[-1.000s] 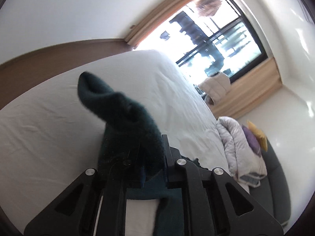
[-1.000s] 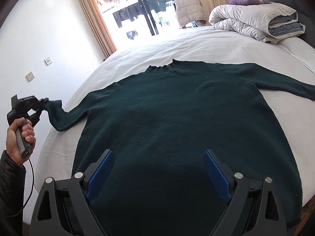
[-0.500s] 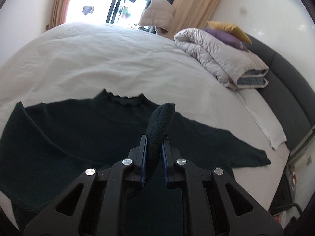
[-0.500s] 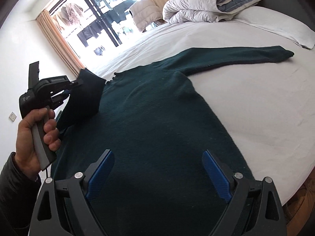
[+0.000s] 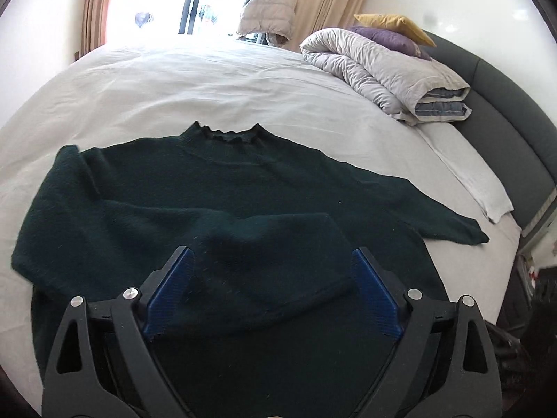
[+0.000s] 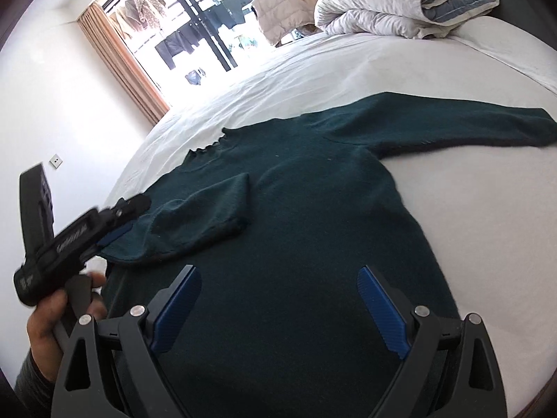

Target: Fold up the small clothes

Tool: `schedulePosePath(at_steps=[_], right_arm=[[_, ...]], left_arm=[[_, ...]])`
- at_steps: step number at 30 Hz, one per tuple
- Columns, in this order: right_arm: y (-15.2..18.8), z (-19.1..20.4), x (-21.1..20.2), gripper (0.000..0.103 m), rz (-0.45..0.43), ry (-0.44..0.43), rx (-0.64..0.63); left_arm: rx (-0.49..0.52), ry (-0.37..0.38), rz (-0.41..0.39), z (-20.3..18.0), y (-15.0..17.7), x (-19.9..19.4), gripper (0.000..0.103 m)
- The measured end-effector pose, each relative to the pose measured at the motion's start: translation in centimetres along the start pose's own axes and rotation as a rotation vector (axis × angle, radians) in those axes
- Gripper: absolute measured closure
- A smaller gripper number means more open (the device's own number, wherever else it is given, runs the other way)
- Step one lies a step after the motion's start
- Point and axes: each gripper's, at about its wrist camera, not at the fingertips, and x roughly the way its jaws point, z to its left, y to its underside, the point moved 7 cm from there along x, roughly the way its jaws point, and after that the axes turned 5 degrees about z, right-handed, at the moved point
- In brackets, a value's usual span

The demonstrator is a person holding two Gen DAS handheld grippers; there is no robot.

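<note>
A dark green sweater [image 5: 243, 188] lies flat on the white bed [image 5: 209, 83], collar toward the window. Its left sleeve [image 5: 278, 261] is folded across the chest; it also shows in the right wrist view [image 6: 205, 209]. The other sleeve [image 6: 452, 125] stretches out to the right. My left gripper [image 5: 271, 275] is open, its blue pads either side of the folded sleeve's cuff, just above it. In the right wrist view the left gripper [image 6: 122, 219] sits at the sleeve's left edge. My right gripper [image 6: 278, 292] is open and empty above the sweater's lower body [image 6: 313, 261].
A rolled grey duvet [image 5: 383, 69] with purple and yellow cushions [image 5: 393, 31] lies at the head of the bed by the dark headboard [image 5: 504, 104]. A white pillow [image 5: 466, 174] lies along the right edge. A bright window [image 5: 195, 3] with curtains is behind.
My left gripper carried the left sleeve in over the chest, opened and let it go; the sleeve now lies folded on the sweater. My right gripper stayed open above the hem.
</note>
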Motion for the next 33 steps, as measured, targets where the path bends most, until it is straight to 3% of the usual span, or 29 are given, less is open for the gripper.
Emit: schedulePosePath(at_steps=[4, 6, 10, 13, 14, 15, 17, 18, 19, 27, 33], right_arm=[[-3.8, 2.0, 3.9, 0.009, 0.08, -0.101, 0.012], [-5.2, 2.6, 6.3, 0.009, 0.141, -0.174, 0.048], [-6.3, 2.2, 11.8, 0.015, 0.304, -0.192, 0.153], [-7.1, 2.4, 12.7, 0.019, 0.276, -0.211, 0.178], [-7.3, 2.9, 12.9, 0.025, 0.28, -0.22, 0.165], [-7.4, 3.2, 13.0, 0.04, 0.289, -0.219, 0.152], [-7.7, 3.9, 13.3, 0.054, 0.299, -0.176, 0.095], [-7.9, 4.6, 13.4, 0.083, 0.31, -0.181, 0.062], [-8.2, 4.9, 13.3, 0.091, 0.309, -0.17, 0.047], [-14.3, 7.9, 9.8, 0.095, 0.141, -0.16, -0.116], [-17.8, 3.0, 8.0, 0.098, -0.002, -0.154, -0.07]], left_arm=[[-0.073, -0.073, -0.095, 5.1, 0.6, -3.5, 0.011], [-0.131, -0.071, -0.103, 7.6, 1.2, -3.7, 0.011], [-0.171, -0.102, -0.097, 10.9, 3.0, -2.8, 0.011], [-0.188, -0.105, -0.092, 12.6, 4.7, -1.7, 0.011], [-0.2, -0.091, -0.101, 13.0, 4.7, -1.8, 0.011], [-0.207, -0.084, -0.11, 13.3, 4.6, -2.0, 0.011], [-0.207, -0.079, -0.11, 13.9, 4.9, -1.8, 0.011], [-0.207, -0.078, -0.111, 14.2, 4.9, -1.6, 0.011], [-0.207, -0.077, -0.113, 14.3, 4.9, -1.5, 0.011], [-0.206, -0.071, -0.13, 14.8, 5.2, -1.9, 0.011], [-0.215, -0.059, -0.144, 15.0, 5.4, -2.5, 0.011]])
